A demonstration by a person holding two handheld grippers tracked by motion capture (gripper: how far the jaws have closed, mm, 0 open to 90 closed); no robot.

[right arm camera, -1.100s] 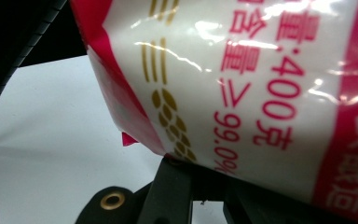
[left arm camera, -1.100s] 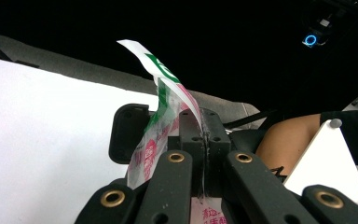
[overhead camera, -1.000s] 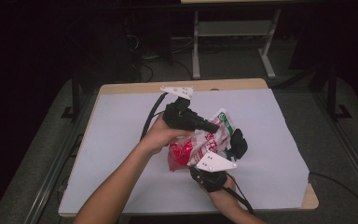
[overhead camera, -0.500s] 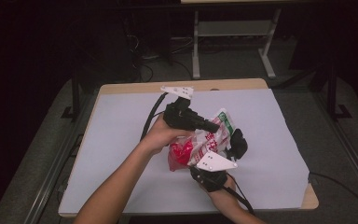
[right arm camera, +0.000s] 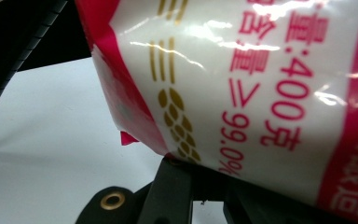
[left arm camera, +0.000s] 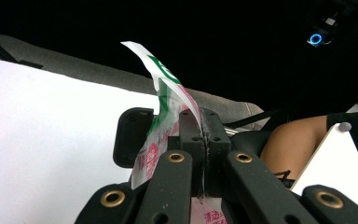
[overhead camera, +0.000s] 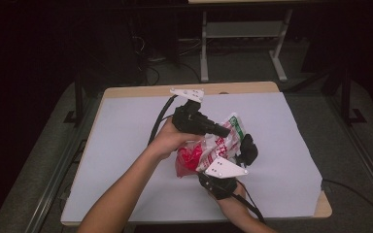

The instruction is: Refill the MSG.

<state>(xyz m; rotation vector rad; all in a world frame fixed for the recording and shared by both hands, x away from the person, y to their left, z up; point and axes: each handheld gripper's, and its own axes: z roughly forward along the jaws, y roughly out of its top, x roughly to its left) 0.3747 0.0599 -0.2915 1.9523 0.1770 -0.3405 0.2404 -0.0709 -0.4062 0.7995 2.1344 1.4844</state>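
Both grippers hold one bag (overhead camera: 209, 148) just above the middle of the counter (overhead camera: 126, 145). In the high view the left gripper (overhead camera: 223, 130) comes in from ten o'clock, its fingers (left arm camera: 193, 133) clamped together on the bag's thin green-and-white top edge. The right gripper (overhead camera: 245, 148) comes up from five o'clock; its fingers look closed on the bag's right side, though the bag hides the tips. The bag's long axis runs from its red bottom at seven o'clock to the green end at one o'clock. The coming move likely turns on the top seam, which lies straight between the two grips, the left one nearer to it. In the right gripper view the bag's printed face (right arm camera: 261, 93) blocks the fingertips, so where they bite is hard to tell.
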